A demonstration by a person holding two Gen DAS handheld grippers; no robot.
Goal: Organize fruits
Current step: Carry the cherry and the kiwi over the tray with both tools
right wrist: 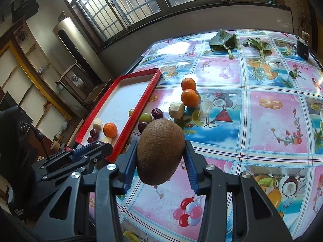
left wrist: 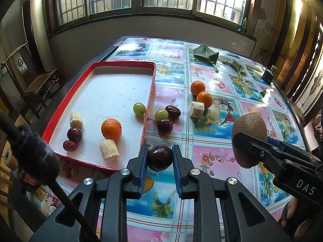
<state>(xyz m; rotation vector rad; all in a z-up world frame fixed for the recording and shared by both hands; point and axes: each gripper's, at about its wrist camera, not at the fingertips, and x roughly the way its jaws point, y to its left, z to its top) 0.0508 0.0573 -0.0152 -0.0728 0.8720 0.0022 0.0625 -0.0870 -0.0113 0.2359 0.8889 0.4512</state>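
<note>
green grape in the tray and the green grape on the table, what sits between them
Only the tray's red rim runs between the green grape in the tray and the green grape on the table; the left wrist view shows it best.

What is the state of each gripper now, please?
Left gripper: closed on a dark plum.
Right gripper: closed on a kiwi, held above the table.

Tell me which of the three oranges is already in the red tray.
The lone orange inside the red tray, beside a banana piece. The other two oranges sit touching on the tablecloth.
</note>
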